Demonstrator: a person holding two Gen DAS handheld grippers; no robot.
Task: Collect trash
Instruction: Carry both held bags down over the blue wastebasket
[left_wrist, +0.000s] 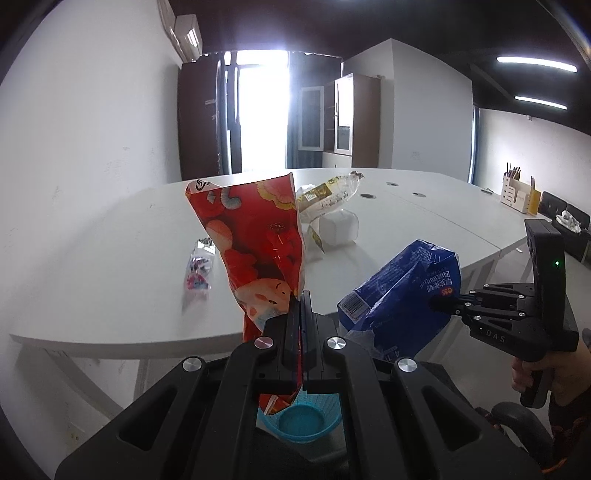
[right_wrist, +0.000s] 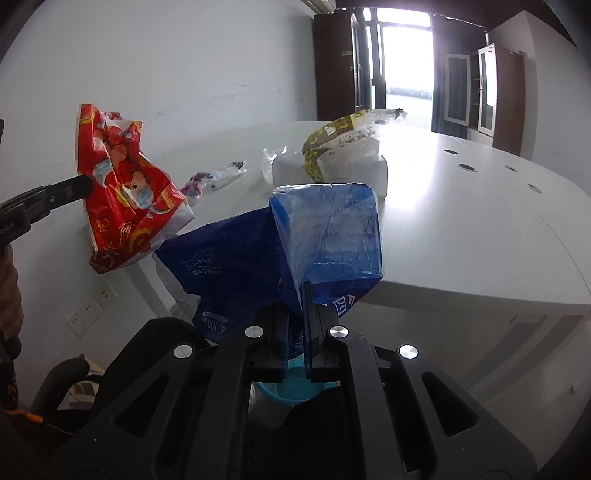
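Left wrist view: the left hand-held gripper (left_wrist: 301, 314) is clamped on a crinkled red patterned plastic wrapper (left_wrist: 255, 243). The right hand-held gripper (right_wrist: 297, 306) pinches a crumpled blue plastic bag (right_wrist: 325, 236) above a blue plastic basket (left_wrist: 301, 421).

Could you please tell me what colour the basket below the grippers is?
Light blue plastic basket, clearest in the left wrist view.

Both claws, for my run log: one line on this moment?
left claw: shut on red bag | right claw: shut on blue bag | blue basket: below

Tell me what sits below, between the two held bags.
A teal plastic basket, seen under the red printed bag and the blue plastic bag in both wrist views.
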